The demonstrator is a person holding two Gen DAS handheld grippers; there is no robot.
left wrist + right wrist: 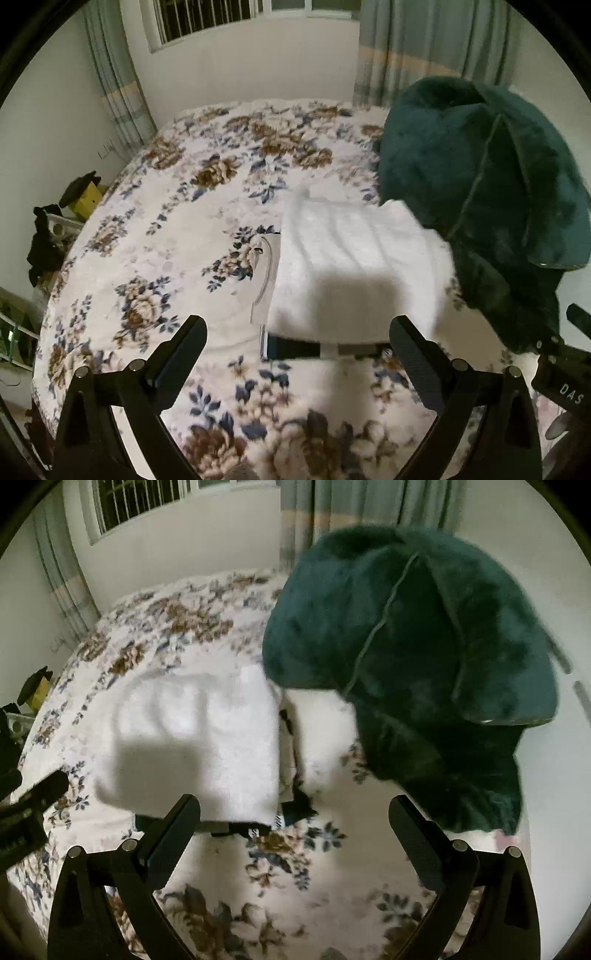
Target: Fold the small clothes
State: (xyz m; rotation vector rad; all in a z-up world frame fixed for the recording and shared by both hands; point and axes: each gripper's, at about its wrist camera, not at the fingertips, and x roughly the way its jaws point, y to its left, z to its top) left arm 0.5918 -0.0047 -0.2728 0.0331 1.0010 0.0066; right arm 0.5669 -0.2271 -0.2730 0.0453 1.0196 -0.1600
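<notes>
I see my left gripper (297,332) and right gripper (295,812) both wide and holding nothing, above the folded fluffy white cloth (354,266) lying on the flowery bed blanket (184,221) beside a dark green plush pillow (480,177).

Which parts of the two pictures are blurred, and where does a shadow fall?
Left wrist view: the folded white towel carries a dark square shadow, its edges smeared. Right wrist view: the dark green plush pillow and flowered blanket are blurred; both views bend like fisheye.

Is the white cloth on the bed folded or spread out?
Folded: the white cloth lies as a compact, thick rectangle with straight edges on the floral bed.
</notes>
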